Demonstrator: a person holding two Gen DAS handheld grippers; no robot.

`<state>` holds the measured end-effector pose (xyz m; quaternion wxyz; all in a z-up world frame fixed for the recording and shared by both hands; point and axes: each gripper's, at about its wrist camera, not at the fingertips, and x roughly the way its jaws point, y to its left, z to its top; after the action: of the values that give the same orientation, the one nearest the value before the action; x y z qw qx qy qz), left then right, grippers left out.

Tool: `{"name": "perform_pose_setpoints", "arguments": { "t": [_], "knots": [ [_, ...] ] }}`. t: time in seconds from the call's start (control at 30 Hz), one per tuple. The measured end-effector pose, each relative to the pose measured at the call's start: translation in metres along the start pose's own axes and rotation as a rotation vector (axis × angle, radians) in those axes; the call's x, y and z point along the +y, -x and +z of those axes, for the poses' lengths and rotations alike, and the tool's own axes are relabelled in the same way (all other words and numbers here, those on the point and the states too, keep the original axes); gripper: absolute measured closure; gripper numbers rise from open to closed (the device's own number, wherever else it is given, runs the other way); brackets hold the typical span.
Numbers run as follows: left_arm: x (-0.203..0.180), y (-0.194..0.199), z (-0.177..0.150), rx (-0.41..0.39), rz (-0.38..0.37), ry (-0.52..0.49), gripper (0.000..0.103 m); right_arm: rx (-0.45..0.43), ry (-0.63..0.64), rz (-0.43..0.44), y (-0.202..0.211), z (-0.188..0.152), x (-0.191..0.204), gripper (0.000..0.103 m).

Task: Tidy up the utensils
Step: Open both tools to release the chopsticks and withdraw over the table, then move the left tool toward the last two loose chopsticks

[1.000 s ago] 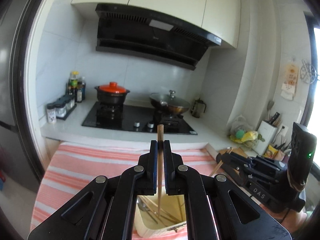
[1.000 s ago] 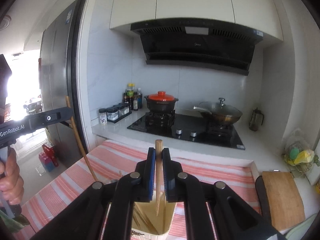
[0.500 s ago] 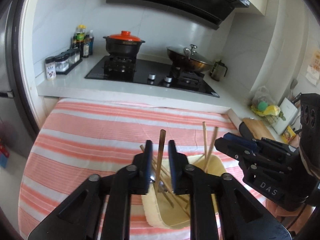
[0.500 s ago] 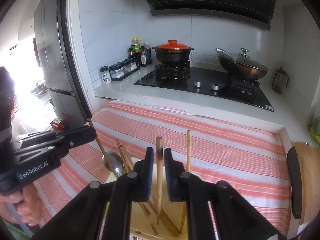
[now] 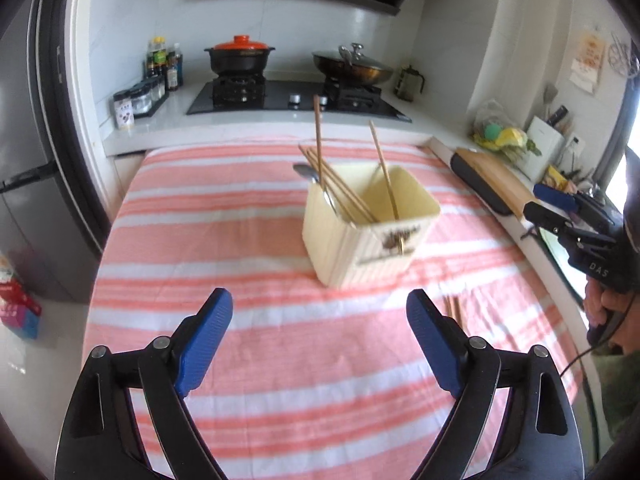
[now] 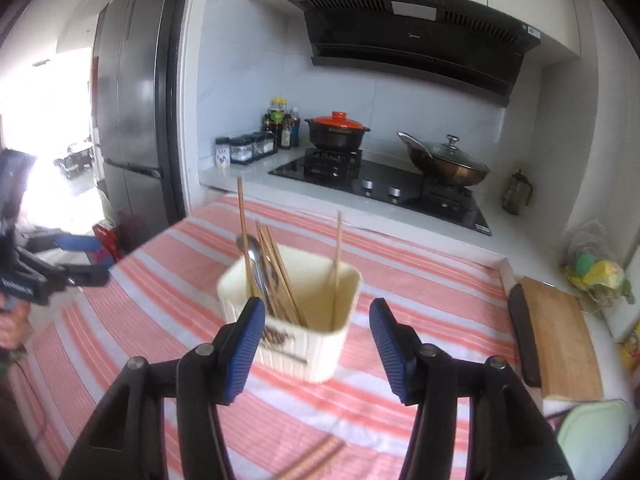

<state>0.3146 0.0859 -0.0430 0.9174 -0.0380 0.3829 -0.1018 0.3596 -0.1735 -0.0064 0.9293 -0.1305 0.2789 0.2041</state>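
Note:
A cream utensil holder (image 5: 370, 226) (image 6: 294, 312) stands on the striped cloth. It holds several wooden chopsticks (image 5: 340, 192) (image 6: 276, 272) and a metal spoon (image 5: 308, 174) (image 6: 256, 258). My left gripper (image 5: 320, 316) is open and empty, well back from the holder. My right gripper (image 6: 318, 320) is open and empty, just in front of the holder. Loose chopsticks (image 5: 454, 310) (image 6: 312, 458) lie on the cloth near the holder. The right gripper also shows at the right edge of the left wrist view (image 5: 560, 208).
The red-and-white striped cloth (image 5: 248, 248) covers the table. A wooden cutting board (image 6: 560, 336) lies at the right edge. Behind are a stove with a red-lidded pot (image 6: 338, 130) and a wok (image 6: 444, 160). A fridge (image 6: 132, 120) stands at the left.
Both grippers opened and let their chopsticks drop into the holder. Both then pulled back and away from it.

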Motion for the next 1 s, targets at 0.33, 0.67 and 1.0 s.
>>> {"name": "perform_pose_setpoints", "arguments": {
  "t": [0.33,0.67,1.0],
  "knots": [
    [-0.049,-0.033,-0.146,0.121,-0.095,0.035,0.011,0.217,-0.131,-0.186,0.041,-0.211,0.017,0.047],
    [-0.065,-0.065,-0.157,0.098,-0.044,0.035,0.011,0.144,-0.275,-0.209,0.044,-0.251,0.007,0.047],
    [-0.077,-0.063,-0.159,0.062,-0.053,0.005,0.011,0.174,-0.337,-0.250,0.038,-0.255,-0.002,0.047]
  ]
}}
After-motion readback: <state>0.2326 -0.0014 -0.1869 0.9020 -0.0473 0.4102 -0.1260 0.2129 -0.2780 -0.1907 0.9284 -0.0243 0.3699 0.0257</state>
